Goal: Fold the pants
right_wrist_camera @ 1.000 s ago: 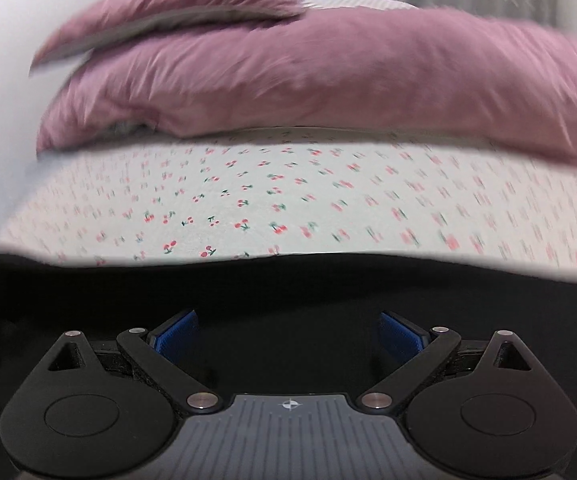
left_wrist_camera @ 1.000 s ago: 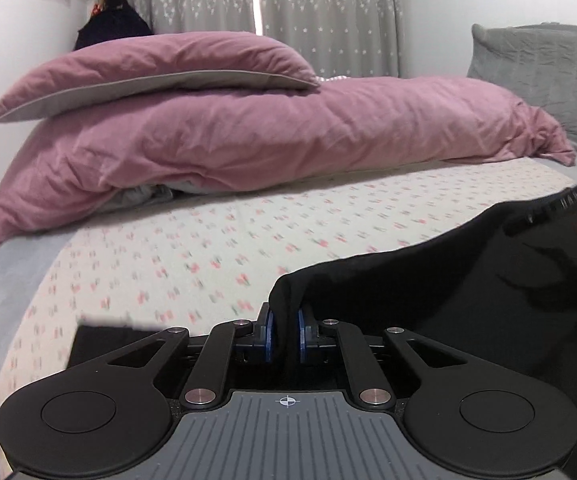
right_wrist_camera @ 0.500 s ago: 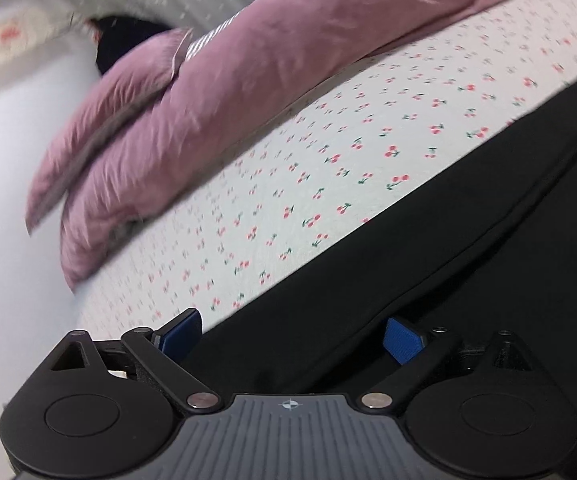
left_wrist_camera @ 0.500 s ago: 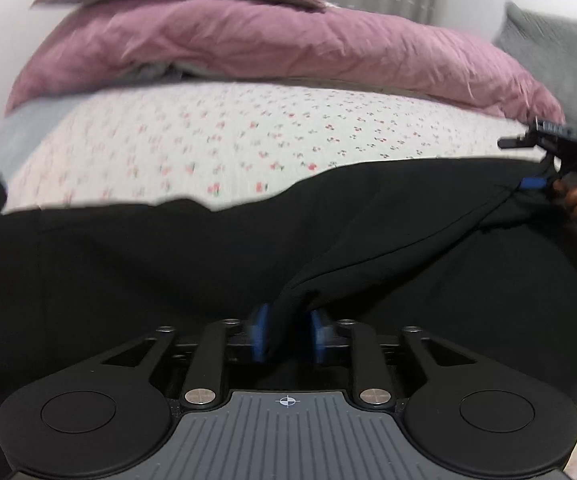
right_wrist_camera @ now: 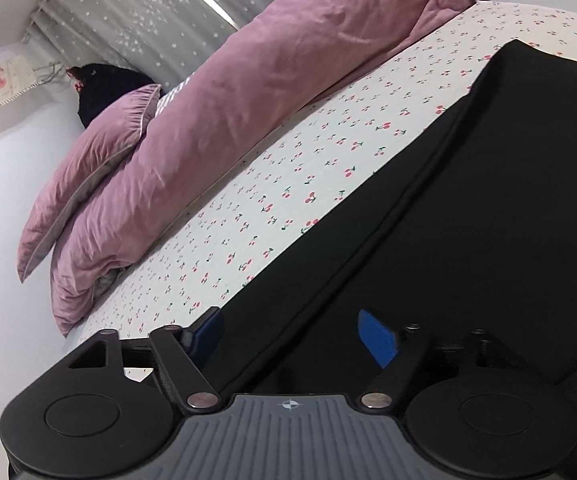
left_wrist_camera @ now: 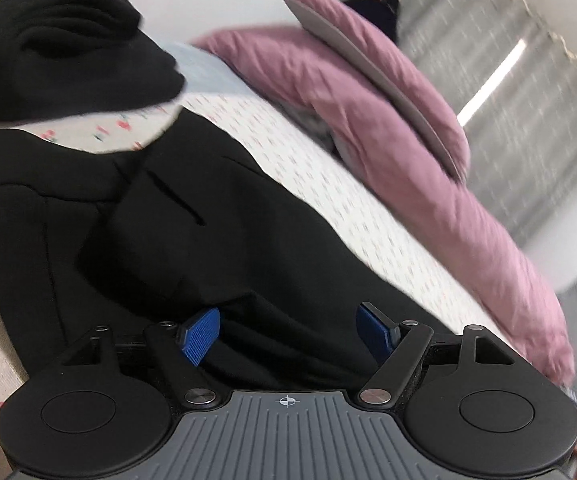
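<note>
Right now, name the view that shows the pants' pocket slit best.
Left wrist view. The slit runs across the top layer of the pants there. The right wrist view shows only plain black cloth and a folded edge, no slit.

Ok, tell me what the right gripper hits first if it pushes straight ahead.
Most likely the black pants: the right gripper points down at them, jaws closing with cloth between. Depth is hard to judge.

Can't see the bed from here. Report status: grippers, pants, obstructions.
Left gripper opening, cloth between its pads, not pinched. Right gripper closing over pants edge, not yet gripping. Pants flat on bed sheet. Another dark garment piled beyond; not obstructing.
</note>
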A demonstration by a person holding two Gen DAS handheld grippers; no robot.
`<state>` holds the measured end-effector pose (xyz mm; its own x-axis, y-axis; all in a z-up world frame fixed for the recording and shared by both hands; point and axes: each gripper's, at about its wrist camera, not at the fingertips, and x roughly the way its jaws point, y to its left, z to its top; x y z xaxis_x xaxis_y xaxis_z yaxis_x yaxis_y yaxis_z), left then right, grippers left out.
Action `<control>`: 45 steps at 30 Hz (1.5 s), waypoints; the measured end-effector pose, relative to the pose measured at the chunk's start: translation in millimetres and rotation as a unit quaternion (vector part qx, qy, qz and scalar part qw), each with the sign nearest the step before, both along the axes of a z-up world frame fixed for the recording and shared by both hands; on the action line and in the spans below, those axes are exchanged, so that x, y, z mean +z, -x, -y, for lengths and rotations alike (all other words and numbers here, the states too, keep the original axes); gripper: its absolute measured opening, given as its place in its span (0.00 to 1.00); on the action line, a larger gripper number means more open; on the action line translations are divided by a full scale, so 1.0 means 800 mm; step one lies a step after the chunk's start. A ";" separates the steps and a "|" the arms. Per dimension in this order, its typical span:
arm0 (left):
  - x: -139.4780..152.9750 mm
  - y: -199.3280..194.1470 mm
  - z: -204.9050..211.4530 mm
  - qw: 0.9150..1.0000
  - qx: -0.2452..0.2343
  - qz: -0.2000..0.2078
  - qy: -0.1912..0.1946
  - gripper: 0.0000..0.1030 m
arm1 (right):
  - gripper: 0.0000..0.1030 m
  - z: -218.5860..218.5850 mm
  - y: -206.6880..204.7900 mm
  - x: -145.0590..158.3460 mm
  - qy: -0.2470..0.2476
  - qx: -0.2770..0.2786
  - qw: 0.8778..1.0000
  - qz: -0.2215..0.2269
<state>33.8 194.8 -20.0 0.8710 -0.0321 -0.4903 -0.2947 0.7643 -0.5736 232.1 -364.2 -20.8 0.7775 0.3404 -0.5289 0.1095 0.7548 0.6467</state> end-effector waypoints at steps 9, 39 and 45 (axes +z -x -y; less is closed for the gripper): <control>-0.009 0.002 0.031 0.988 0.138 0.023 -0.057 0.64 | 0.73 -0.030 -0.012 -0.007 0.051 0.020 0.998 0.027; 0.008 0.035 -0.043 0.958 0.286 0.004 -0.022 0.11 | 0.04 -0.049 0.020 0.031 0.092 -0.040 0.992 0.082; 0.037 0.037 -0.063 0.966 0.255 0.018 -0.021 0.09 | 0.04 -0.044 0.060 0.073 0.098 -0.034 0.990 0.098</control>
